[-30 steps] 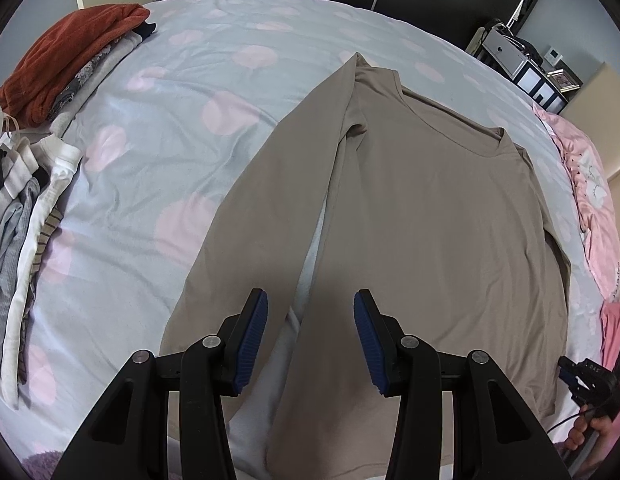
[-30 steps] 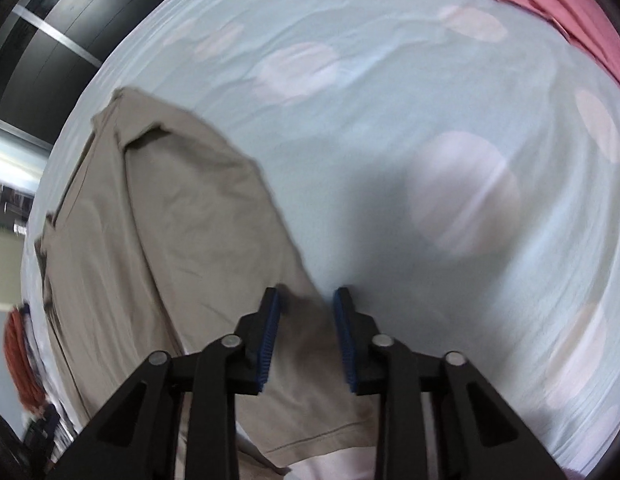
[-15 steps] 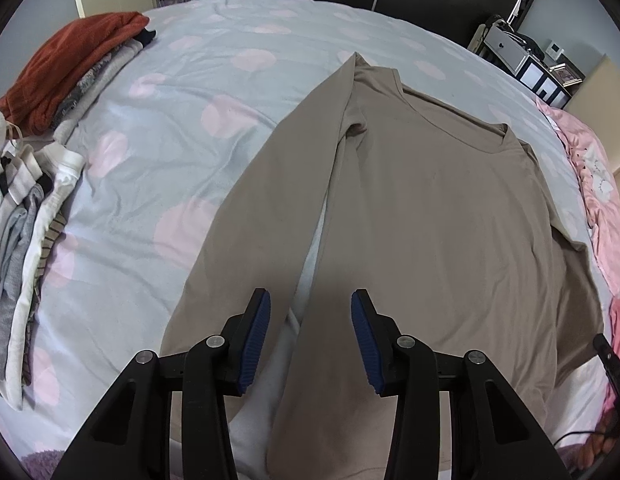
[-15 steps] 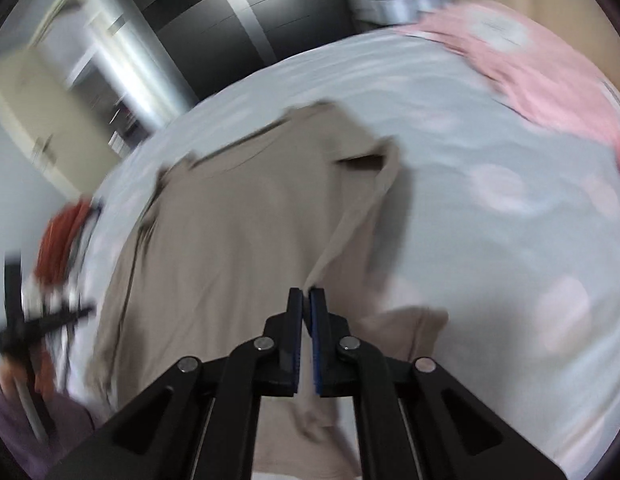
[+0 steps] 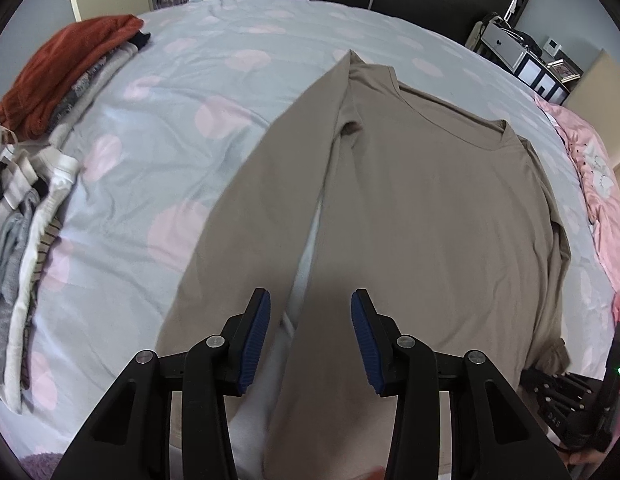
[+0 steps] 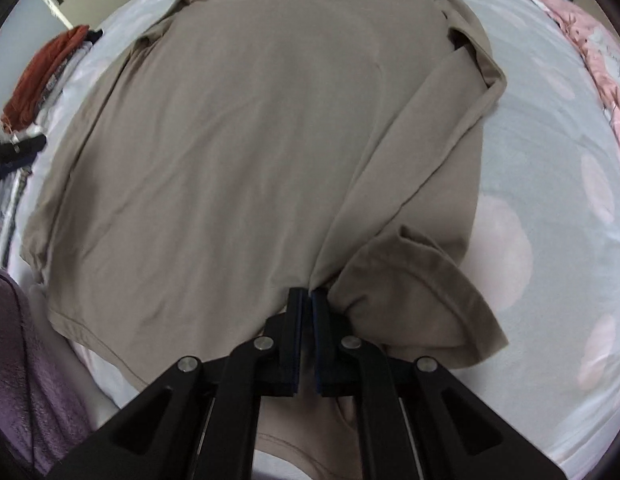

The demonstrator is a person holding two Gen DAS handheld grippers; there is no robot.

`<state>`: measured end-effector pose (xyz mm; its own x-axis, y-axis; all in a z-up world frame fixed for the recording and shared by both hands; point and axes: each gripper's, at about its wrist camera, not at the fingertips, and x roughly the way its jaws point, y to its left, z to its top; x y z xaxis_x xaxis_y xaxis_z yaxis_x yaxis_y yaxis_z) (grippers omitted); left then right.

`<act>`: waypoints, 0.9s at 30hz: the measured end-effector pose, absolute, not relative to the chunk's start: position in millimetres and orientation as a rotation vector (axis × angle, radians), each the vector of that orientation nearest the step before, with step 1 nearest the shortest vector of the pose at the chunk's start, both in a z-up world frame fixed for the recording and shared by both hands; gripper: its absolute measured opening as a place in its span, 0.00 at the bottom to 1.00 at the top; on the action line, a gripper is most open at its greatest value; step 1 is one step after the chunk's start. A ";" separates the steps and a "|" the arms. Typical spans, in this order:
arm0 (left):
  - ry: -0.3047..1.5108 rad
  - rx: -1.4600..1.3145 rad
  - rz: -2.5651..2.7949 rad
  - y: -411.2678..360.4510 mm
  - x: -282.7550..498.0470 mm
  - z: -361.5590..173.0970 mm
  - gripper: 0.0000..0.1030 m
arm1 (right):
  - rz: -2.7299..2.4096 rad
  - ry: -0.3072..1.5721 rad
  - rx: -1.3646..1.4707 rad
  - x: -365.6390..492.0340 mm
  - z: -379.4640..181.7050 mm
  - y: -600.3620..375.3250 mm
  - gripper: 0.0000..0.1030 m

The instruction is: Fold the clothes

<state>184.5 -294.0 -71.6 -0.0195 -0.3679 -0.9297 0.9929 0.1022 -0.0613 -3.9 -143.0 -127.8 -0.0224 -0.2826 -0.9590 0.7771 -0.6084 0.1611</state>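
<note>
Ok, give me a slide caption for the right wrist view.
Right gripper shut on the cuff of the beige long-sleeved top, its sleeve drawn across the body on the dotted bedsheet.

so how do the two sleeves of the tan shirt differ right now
The left sleeve lies flat and straight on the bed, out beside the shirt body; the right sleeve is drawn in over the shirt. The left sleeve is free, with the left gripper open above it; the right sleeve is pinched in the shut right gripper. Both are long, same tan.

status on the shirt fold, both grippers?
Right gripper shut on the beige shirt sleeve, drawn across the body. Left gripper open, above the other sleeve. Nothing in the way.
</note>
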 end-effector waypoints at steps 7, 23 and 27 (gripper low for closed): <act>1.017 0.866 -1.307 -293.7 180.0 -73.6 0.43 | -1.816 0.233 1.385 -12.9 -86.0 -102.1 0.07; 1.033 0.846 -1.294 -294.2 184.7 -71.4 0.42 | -1.925 -0.702 1.835 -87.1 -129.6 32.2 0.24; 1.030 0.851 -1.298 -293.5 183.0 -71.3 0.42 | -1.863 -0.730 1.877 -89.3 -147.3 22.8 0.24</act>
<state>183.0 -293.5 -71.3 -0.0189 -0.3416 -0.9397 0.9927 0.1059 -0.0584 -89.3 22.8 -147.3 -0.0221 -0.6129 -0.7898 -0.0865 -0.7859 0.6123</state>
